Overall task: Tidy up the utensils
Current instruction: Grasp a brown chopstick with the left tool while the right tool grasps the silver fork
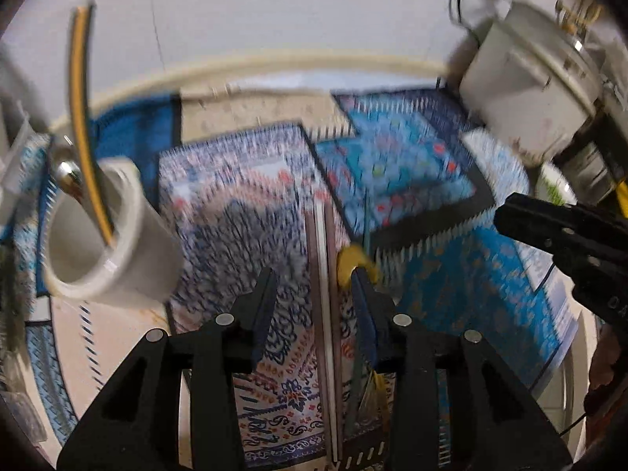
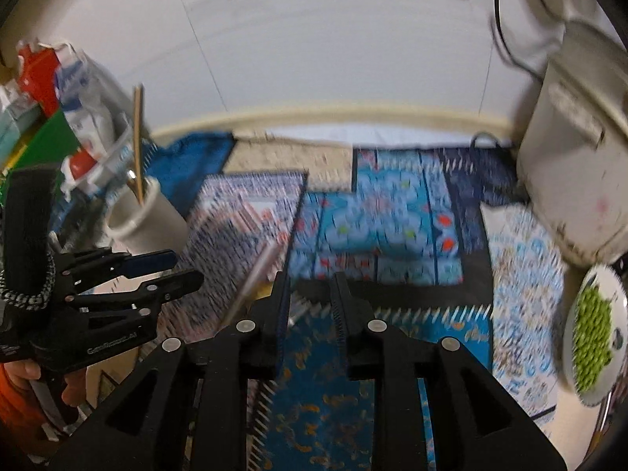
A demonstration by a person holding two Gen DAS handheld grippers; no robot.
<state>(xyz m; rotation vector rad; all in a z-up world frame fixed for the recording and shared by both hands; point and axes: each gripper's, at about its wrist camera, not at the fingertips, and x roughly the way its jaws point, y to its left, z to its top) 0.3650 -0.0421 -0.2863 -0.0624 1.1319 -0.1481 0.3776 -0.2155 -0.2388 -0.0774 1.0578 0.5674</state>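
Both grippers tilt steeply down over a patterned blue cloth (image 1: 412,180) on the counter. The left gripper (image 1: 314,286) has its fingers apart, nothing pressed between them; a pale chopstick (image 1: 324,274) lies on the cloth in the gap, and a yellow-ended utensil (image 1: 353,265) sits right at its right fingertip, contact unclear through blur. The right gripper (image 2: 310,290) stands slightly apart and empty. Left of both sets of fingers, a white holder cup (image 1: 106,235) carries a yellow-handled utensil (image 1: 80,110). A white appliance (image 2: 577,172) stands far right against the wall, with a bowl of green peas (image 2: 592,333) just in front of it.
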